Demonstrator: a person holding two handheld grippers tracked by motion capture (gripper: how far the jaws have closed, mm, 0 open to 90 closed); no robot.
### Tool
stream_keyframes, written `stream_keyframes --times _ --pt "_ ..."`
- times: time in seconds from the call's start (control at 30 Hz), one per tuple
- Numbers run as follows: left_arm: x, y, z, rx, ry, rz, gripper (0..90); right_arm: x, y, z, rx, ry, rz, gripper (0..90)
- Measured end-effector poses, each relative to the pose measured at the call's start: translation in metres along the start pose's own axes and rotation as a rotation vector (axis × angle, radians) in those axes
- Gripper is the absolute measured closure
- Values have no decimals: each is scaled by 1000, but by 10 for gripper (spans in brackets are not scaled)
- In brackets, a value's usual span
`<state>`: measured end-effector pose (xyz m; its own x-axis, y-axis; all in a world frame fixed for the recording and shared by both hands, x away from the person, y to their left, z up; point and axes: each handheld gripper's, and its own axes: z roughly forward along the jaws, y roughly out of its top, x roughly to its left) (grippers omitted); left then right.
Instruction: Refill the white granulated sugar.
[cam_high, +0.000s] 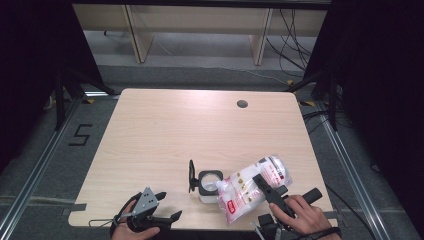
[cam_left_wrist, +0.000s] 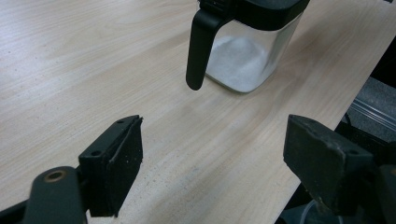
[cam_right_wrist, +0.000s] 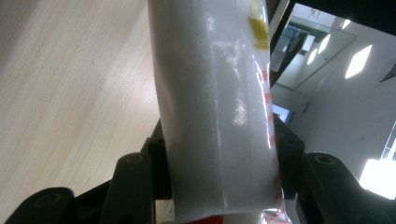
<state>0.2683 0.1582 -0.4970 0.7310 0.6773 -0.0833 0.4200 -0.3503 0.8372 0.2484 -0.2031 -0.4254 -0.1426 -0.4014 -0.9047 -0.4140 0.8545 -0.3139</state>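
Pouring looks to be the step: right gripper (cam_high: 267, 188) clamps the bag (cam_high: 252, 186), tilted with its spout over the open jar (cam_high: 210, 185) near the table's (cam_high: 165, 130) front edge. Left gripper (cam_high: 157, 206) idles wide, holding nothing. Next, tilt further, spout kept centred.

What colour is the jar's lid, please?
Black; the lid stands flipped open on the jar, clearest in the high view.

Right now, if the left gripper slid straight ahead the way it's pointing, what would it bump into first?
Probably the clear jar with white powder inside, most likely its black handle first. The left gripper is open with bare table between; depth is hard to judge.
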Motion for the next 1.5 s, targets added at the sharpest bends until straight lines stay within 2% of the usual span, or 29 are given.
stream_keyframes --times 0.03,0.1,0.2,0.4,0.43,0.47,0.5,0.57,0.63,0.67,0.7,0.73,0.9,0.93,1.0,1.07,1.13,1.17,1.2,1.27,1.37,1.4,1.43,1.5 --pt "-2 -1 0 -1 1 -29 193 0 0 0 0 1 -7 549" --pt "0 0 0 0 -2 2 193 -1 0 0 -5 -2 -11 549" --pt "-2 -1 0 -2 1 -29 193 -2 0 -1 -4 -7 -6 550" --pt "-1 0 0 -2 0 -20 193 -2 0 -1 -3 -6 -6 550" --pt "-2 -1 0 -1 0 -28 193 -2 0 -1 -4 -4 -4 550" --pt "-1 0 0 -2 1 -23 192 -2 0 -1 2 4 -5 550" --pt "0 0 0 -1 -1 0 193 -1 1 -1 1 -4 -8 551" --pt "-2 -1 0 -2 -1 -29 193 0 2 0 -8 -3 -16 552" --pt "-1 -1 0 -2 0 -26 193 -1 1 0 -12 0 -12 552" --pt "0 0 0 -3 2 -3 193 -3 2 0 -18 -8 -26 552" --pt "0 0 0 -3 2 -3 193 -3 2 0 -18 -8 -26 552" --pt "0 0 0 -1 -2 0 193 -2 1 -1 -8 -4 -5 552" --pt "0 0 0 -2 -1 -3 193 -2 1 -1 -8 -2 -9 552" --pt "-2 -1 1 -2 -1 -28 193 -2 1 -1 -11 -1 -8 552" --pt "-2 -1 0 -2 0 -28 193 -2 1 -1 -6 8 -12 552" --pt "0 0 0 -2 -1 1 193 -1 0 0 -4 1 -8 553" --pt "0 0 0 -3 1 -4 193 -1 1 -1 7 10 -8 553" --pt "0 0 0 -3 0 -4 193 -2 2 -1 -12 1 -19 552" --pt "0 0 0 -2 -2 0 193 -3 2 -1 -8 9 -12 552" --pt "0 0 0 -2 0 -1 193 -3 1 -1 -28 -5 -5 553" --pt "0 0 0 -3 0 -1 193 -2 0 -1 -8 9 3 553" --pt "0 0 -1 -2 -1 0 193 -2 -1 0 -11 -6 -23 553" --pt "0 0 0 -3 0 -2 193 0 -2 -1 0 2 5 553" --pt "0 0 0 -2 -2 -3 193 -2 -1 0 -14 -5 -14 554"
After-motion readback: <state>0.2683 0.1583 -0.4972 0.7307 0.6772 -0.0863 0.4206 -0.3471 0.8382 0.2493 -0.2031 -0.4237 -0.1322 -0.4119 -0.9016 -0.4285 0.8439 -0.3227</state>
